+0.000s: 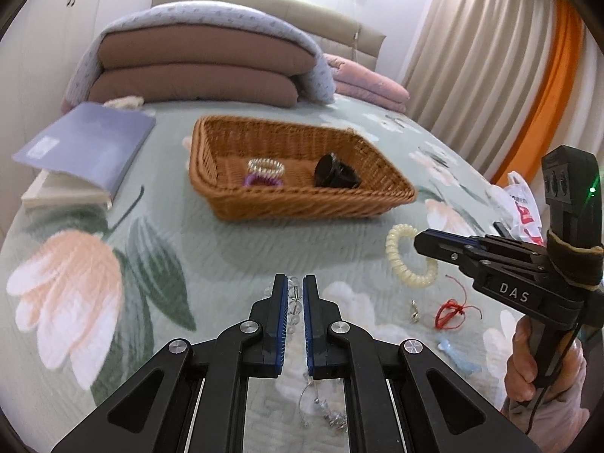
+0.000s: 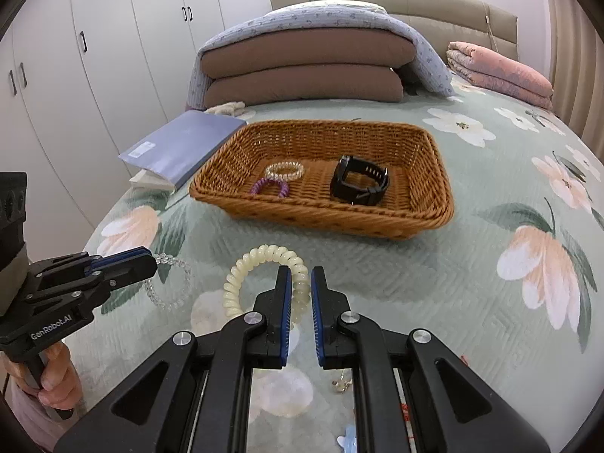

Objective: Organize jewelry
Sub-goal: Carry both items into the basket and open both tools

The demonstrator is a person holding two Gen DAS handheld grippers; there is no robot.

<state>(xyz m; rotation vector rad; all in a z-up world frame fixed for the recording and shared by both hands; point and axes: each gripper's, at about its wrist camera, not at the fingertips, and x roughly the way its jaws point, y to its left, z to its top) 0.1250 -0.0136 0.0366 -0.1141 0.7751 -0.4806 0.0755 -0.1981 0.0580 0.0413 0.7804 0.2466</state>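
In the left wrist view, the left gripper (image 1: 293, 283) was closed on a clear bead bracelet (image 1: 293, 304), which ran between its 2 blue pads. The wicker basket (image 1: 264, 204) stood ahead on the floral bedspread (image 1: 113, 264), and it contained a clear coil hair tie (image 1: 265, 167), a purple coil hair tie (image 1: 251, 180) and a black watch (image 1: 336, 171). At the right, the right gripper (image 1: 421, 243) held a cream coil hair tie (image 1: 400, 260). Near it lay a red string (image 1: 449, 313).

In the right wrist view, the right gripper (image 2: 301, 275) was clamped on the cream coil hair tie (image 2: 260, 260), with 1 side of the loop between the pads. At the left, the left gripper (image 2: 151, 260) pinched the clear bead bracelet (image 2: 173, 287). The basket (image 2: 339, 219) was beyond both, well apart from them.
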